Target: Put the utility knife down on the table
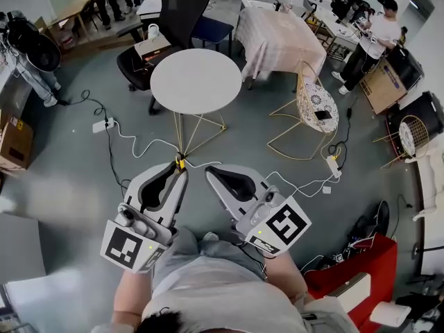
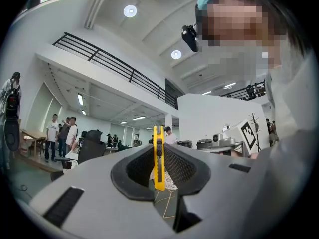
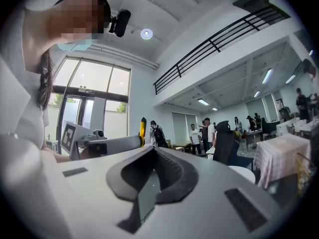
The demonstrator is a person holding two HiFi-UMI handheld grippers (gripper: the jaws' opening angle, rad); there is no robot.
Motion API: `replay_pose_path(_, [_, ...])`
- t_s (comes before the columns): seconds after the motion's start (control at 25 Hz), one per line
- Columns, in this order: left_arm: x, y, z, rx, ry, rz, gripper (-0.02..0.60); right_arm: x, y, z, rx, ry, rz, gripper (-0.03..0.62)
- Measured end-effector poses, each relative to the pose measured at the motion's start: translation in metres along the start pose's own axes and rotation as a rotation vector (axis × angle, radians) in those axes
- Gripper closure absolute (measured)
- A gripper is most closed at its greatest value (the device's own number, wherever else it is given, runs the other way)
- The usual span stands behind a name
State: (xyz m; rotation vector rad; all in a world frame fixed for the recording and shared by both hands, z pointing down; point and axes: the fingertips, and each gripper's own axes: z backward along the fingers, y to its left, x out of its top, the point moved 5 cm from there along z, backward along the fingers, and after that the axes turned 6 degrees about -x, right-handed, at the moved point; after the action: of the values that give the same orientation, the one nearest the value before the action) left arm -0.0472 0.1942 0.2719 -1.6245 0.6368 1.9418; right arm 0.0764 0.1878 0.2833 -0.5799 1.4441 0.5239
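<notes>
Left gripper view showed your left gripper [image 2: 159, 148] pinched tight on the yellow utility knife [image 2: 158, 168]. The knife's long axis ran along the jaws and its end poked out past them. Your right gripper [image 3: 149, 151] had its jaws together on nothing. In the head view, the round white table [image 1: 196, 80] lay straight ahead of the knife, well apart, so your left hand had to reach forward.

The round white tabletop [image 1: 196, 80] lies open to reach from the near side, while a black office chair [image 1: 173, 16] crowds its far edge, a wire chair [image 1: 316, 106] stands to its right, and cables [image 1: 142, 143] trail across the floor [image 1: 236, 141] before it.
</notes>
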Motion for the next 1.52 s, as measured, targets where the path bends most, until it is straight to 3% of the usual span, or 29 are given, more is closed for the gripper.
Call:
replay_pose_path(0.36, [-0.006, 0.049, -0.02, -0.017, 0.002, 0.015, 0.515, -0.006, -0.02, -0.04, -0.024, 0.03, 0.026, 0.586])
replay_pose_path(0.84, [0.003, 0.168, -0.066, -0.134, -0.064, -0.003, 0.515, 0.006, -0.071, -0.159, -0.096, 0.002, 0.056, 0.586])
replay_pose_path(1.16, [-0.001, 0.229, -0.079, -0.189, -0.041, 0.005, 0.515, 0.005, -0.087, -0.215, -0.145, 0.021, 0.066, 0.586])
replay_pose_path(1.52, [-0.018, 0.271, -0.091, -0.177, -0.023, 0.046, 0.515, -0.002, -0.111, -0.249, -0.162, 0.062, 0.068, 0.586])
